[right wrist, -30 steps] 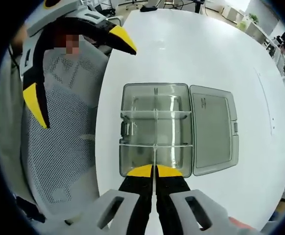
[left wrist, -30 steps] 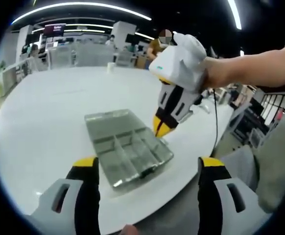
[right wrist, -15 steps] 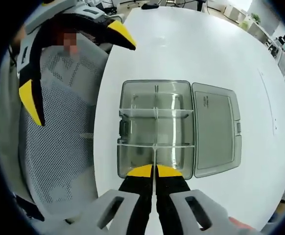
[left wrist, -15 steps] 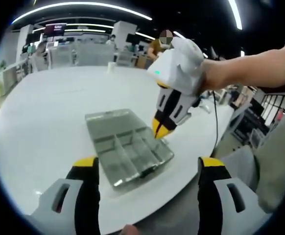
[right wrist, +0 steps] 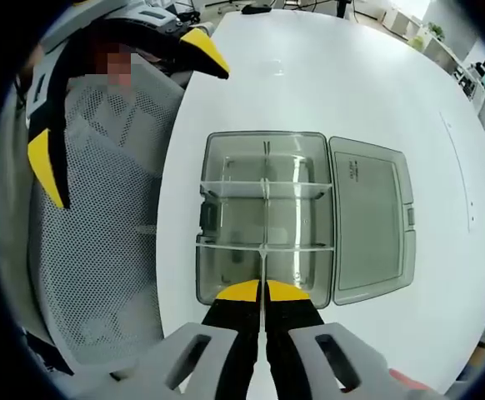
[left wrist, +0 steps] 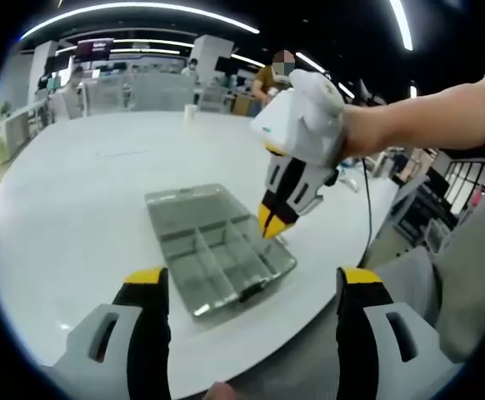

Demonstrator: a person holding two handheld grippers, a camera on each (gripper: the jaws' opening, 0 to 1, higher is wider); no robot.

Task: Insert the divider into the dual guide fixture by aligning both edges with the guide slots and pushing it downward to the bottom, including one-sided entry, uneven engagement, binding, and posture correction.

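Item: dual guide fixture (right wrist: 263,217), a clear compartment box with hinged lid (right wrist: 372,221) laid open beside it, set near the edge of a white round desk (right wrist: 342,83).

Item: divider (right wrist: 263,275), a thin clear strip seen edge-on in the right gripper view, running from the claw tips toward the cross walls of the box. It is held over the near compartment; how deep it sits in the slots cannot be told.

Right claw (right wrist: 264,291): pressed together on the divider's upper edge, also seen from the left gripper view (left wrist: 269,223) poised over the box's near corner.

Left claw (left wrist: 247,287): spread wide, carrying nothing, held back from the box (seen in the right gripper view above a mesh chair (right wrist: 101,250)).

Step in hand, as judged: lowering the divider into its two guide slots.

Handling advice: the strip is best kept plumb and square to the cross wall, so that both ends enter together. Downward force should be applied evenly along the top edge. If one end catches, pressure should be eased, the strip levelled, then pushed again. The free claw could be used to steady the box.
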